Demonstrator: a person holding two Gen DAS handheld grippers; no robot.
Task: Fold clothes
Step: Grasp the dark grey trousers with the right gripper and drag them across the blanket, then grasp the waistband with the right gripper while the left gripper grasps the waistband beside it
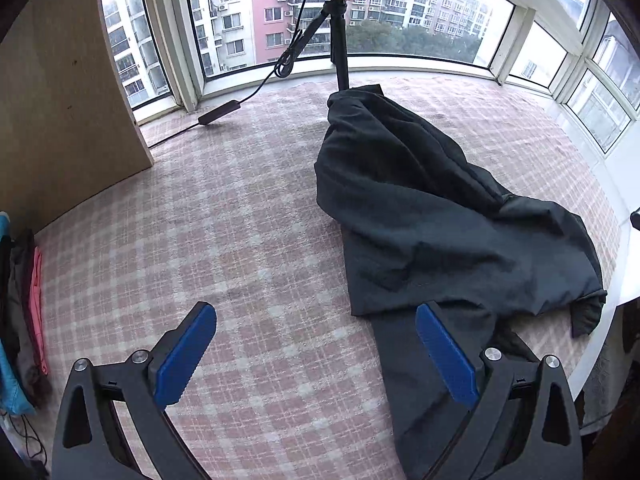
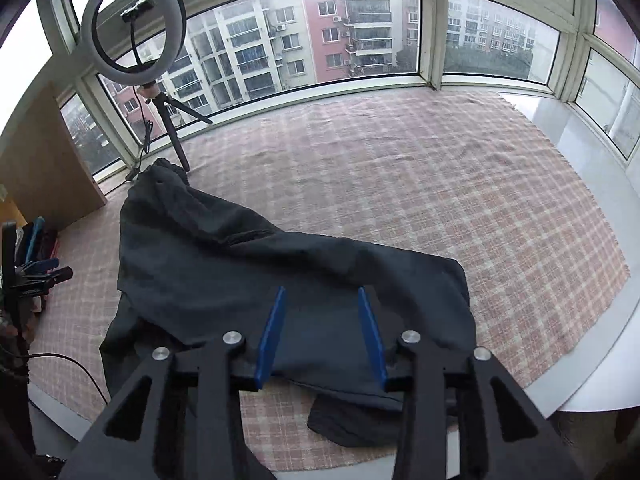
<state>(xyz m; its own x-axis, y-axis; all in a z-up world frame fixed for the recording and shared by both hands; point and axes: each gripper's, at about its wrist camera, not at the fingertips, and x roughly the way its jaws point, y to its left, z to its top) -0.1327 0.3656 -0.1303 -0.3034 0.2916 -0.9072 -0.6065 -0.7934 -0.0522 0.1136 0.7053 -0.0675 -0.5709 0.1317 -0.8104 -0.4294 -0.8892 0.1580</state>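
Note:
A dark, crumpled garment lies on the pink checked cloth, stretching from the tripod foot toward the near right edge. My left gripper hovers wide open above the cloth, its right blue pad over the garment's near hem and its left pad over bare cloth. In the right wrist view the same garment fills the lower left. My right gripper is open just above its near part, with nothing between the blue pads.
A ring light on a black tripod stands at the far left by the windows, its cable and inline switch trailing over the cloth. A wooden panel rises at the left. Folded colourful clothes sit beside it. The white table rim curves on the right.

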